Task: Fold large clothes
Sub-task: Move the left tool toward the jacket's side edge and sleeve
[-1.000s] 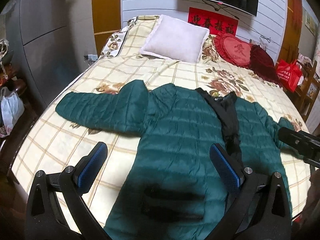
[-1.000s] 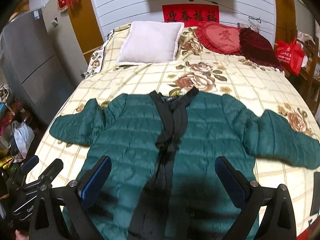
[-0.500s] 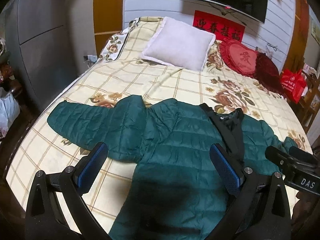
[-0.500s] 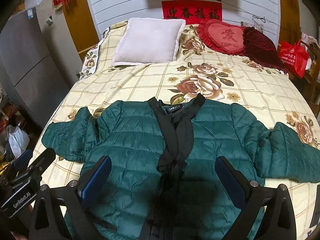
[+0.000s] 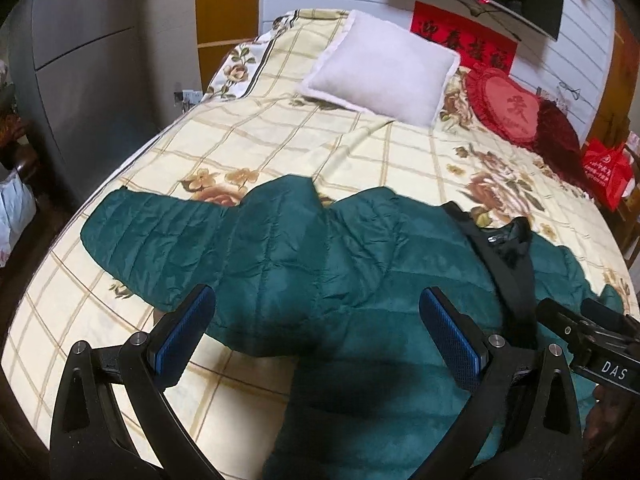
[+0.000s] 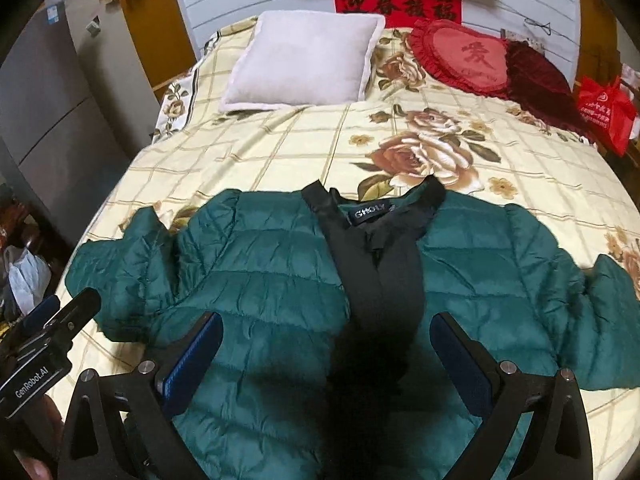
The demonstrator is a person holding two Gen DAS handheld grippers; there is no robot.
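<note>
- Right wrist view showed the jacket, a green quilted one, lying face up and spread flat on the bed, its black placket running down the middle and the collar pointing toward the pillows.
- One sleeve stretched out toward the bed's right edge; the other sleeve lay out toward the left edge, its cuff near that edge.
- Between the collar and the white pillow the bedspread lay bare, a wide stretch of checked cloth with printed roses.
- A red heart cushion sat beside the white pillow at the head, and a red bag stood off the bed's right side.
- A grey cabinet stood close along the left side, with a white plastic bag on the floor by it.
- The right gripper hovered over the jacket's lower front, jaws spread wide, blue pads facing in, grasping nothing; whether it touched the fabric could not be told.
- The left gripper hung over the seam where the left sleeve meets the body, likewise wide apart and holding nothing.
- Each gripper showed at the edge of the other's view, so the two sat close side by side.
</note>
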